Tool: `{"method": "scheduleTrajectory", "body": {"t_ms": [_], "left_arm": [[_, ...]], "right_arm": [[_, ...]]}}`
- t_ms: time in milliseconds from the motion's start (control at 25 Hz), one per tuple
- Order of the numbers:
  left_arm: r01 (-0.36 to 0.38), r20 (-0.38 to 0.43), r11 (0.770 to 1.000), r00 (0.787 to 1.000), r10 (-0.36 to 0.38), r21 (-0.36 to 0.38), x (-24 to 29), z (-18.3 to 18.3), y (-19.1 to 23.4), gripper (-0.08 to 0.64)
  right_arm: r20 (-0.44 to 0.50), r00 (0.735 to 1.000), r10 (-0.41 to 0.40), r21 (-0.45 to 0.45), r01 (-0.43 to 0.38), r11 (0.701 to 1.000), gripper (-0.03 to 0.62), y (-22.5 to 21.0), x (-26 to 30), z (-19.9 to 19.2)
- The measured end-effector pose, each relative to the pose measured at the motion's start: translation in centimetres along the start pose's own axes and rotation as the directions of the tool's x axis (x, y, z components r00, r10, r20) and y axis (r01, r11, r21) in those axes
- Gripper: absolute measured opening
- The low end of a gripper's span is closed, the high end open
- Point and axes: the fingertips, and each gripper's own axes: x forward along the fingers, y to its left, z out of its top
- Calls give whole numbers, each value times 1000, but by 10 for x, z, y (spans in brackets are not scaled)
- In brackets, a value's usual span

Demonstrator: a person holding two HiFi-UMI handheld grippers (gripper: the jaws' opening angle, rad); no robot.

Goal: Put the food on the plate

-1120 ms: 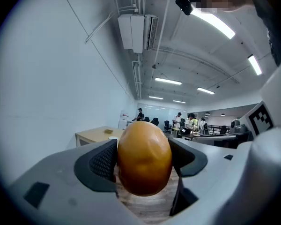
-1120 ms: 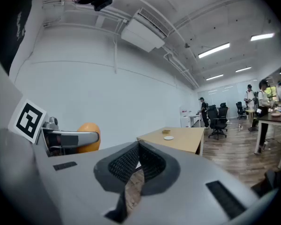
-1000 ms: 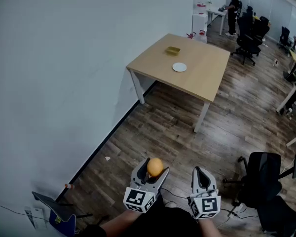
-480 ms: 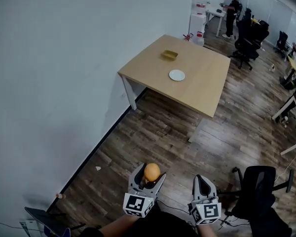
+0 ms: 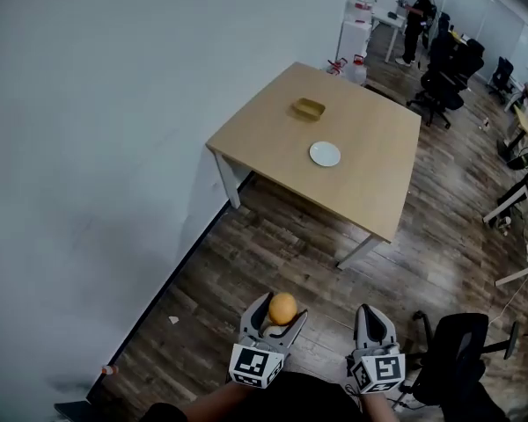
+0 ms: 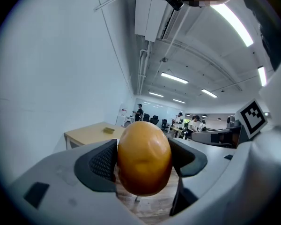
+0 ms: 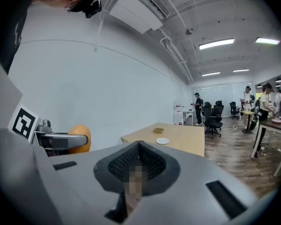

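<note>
One smooth orange ovoid (image 6: 144, 157) between dimpled pads (image 6: 103, 162).

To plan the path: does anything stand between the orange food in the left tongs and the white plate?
Nothing visible does: only wood floor lies between the orange food and the table; the yellow container sits beyond the white plate.

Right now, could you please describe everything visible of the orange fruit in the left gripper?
The orange fruit is smooth, egg-shaped and evenly yellow-orange, with a slight sheen. It stands upright, clamped at its sides between the left gripper's dark textured pads, its top rising above them. It is held over the wood floor, well short of the table and its plate.
</note>
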Motion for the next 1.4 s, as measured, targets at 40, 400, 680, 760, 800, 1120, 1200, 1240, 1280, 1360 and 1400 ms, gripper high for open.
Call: {"method": "scheduleTrajectory", "body": {"t_ms": [40, 400, 680, 760, 800, 1120, 1200, 1240, 1280, 1360, 1400], "left_arm": [[5, 4, 1000, 1000, -5, -3, 6, 4, 8, 340], [24, 33, 1000, 999, -24, 8, 53, 35, 58, 340], [-22, 20, 1000, 1000, 22, -9, 82, 31, 89, 341], [-30, 19, 1000, 999, 30, -8, 90, 31, 93, 340], [-33, 24, 999, 999, 33, -4, 95, 33, 94, 341], [-53, 45, 998, 998, 51, 32, 175, 53, 110, 339], [-64, 29, 997, 998, 63, 38, 203, 58, 116, 340], [-65, 20, 997, 998, 64, 38, 218, 60, 118, 341], [-64, 13, 997, 998, 63, 41, 233, 61, 119, 341], [-66, 7, 997, 998, 66, 45, 261, 61, 122, 340], [-75, 8, 996, 997, 74, 43, 274, 60, 126, 340]], "right_arm": [[-7, 1000, -7, -6, 7, 1000, 60, -1, 10, 3], [-20, 1000, 15, -11, -15, 1000, 60, 5, 73, 22], [-5, 998, 65, 0, -65, 998, 60, 8, 125, 31], [0, 996, 87, 11, -87, 996, 60, 7, 138, 30], [10, 995, 97, 15, -97, 995, 60, 4, 145, 32], [78, 986, 146, 32, -149, 988, 60, -48, 218, 62], [92, 985, 144, 32, -147, 989, 60, -69, 236, 79], [97, 985, 142, 33, -146, 989, 60, -80, 245, 85], [99, 985, 141, 34, -145, 989, 60, -91, 254, 89], [96, 985, 141, 36, -145, 989, 60, -111, 271, 91], [93, 986, 141, 39, -146, 989, 60, -120, 280, 90]]}}
